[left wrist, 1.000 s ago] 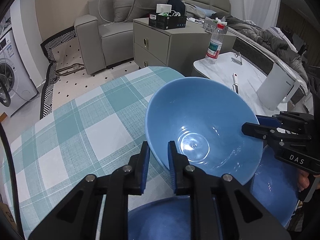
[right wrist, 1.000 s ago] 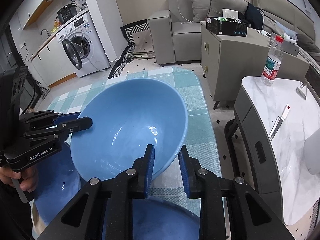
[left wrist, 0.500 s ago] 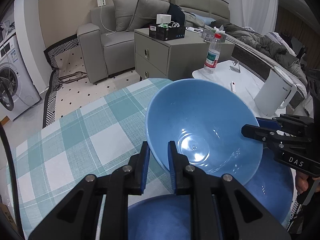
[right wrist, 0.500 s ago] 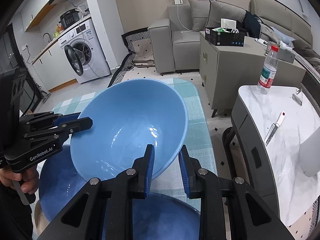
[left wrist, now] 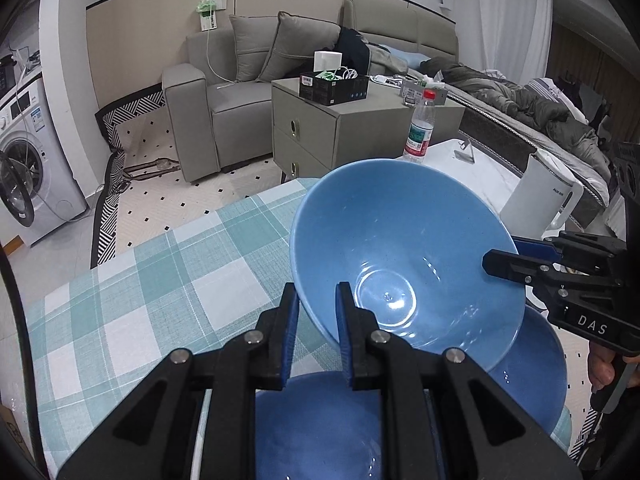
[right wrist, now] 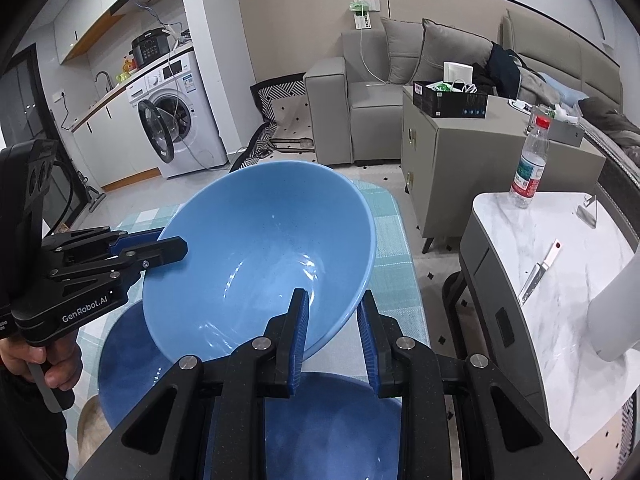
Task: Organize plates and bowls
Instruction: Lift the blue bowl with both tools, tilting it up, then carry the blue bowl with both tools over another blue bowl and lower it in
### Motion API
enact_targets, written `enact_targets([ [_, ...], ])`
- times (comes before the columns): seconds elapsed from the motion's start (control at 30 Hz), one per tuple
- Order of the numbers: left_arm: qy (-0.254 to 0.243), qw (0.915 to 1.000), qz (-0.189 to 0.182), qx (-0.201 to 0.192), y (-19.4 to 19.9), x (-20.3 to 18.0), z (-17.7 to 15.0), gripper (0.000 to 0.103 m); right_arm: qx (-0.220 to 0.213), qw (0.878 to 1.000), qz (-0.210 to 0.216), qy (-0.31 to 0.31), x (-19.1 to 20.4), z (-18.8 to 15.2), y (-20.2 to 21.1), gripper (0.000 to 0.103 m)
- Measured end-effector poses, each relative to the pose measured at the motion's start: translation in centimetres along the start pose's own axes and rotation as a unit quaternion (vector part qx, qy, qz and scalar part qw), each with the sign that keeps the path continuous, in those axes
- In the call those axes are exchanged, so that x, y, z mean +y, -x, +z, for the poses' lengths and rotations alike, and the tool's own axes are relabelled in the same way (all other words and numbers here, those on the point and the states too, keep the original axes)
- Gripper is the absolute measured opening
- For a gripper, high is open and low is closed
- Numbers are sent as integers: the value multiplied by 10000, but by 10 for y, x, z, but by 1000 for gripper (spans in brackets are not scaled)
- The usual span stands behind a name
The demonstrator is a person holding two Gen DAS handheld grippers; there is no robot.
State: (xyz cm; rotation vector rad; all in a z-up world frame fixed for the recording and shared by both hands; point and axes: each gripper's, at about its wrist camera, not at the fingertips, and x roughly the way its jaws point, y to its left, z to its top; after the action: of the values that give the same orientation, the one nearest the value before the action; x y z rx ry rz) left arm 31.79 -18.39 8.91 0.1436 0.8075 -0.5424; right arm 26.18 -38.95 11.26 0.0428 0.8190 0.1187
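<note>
Light blue bowl point(left wrist: 404, 256) is held tilted above the bench point(left wrist: 160, 280), clamped from both sides. Left hand-held gripper point(left wrist: 316, 320) is clamped on the bowl's rim at 6 o'clock in the left wrist view; right hand-held gripper point(right wrist: 332, 328) is clamped on the opposite rim, showing at 3 o'clock in that same view. Under the raised bowl: two darker blue bowls on the checked cloth, one point(left wrist: 320, 428) at 6 o'clock below the left fingers, the other point(left wrist: 532, 372) at 4 o'clock. White kettle point(left wrist: 540, 196) and water bottle point(left wrist: 420, 128) stand on the marble side table at 2 o'clock.
</note>
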Motion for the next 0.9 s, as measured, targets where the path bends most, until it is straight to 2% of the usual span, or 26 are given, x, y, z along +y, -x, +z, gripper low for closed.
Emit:
enact_targets([
  [0.9,115,9984,246,-492,72,-3,-17,16,-458,9981,253,321,38,-6,60,25],
])
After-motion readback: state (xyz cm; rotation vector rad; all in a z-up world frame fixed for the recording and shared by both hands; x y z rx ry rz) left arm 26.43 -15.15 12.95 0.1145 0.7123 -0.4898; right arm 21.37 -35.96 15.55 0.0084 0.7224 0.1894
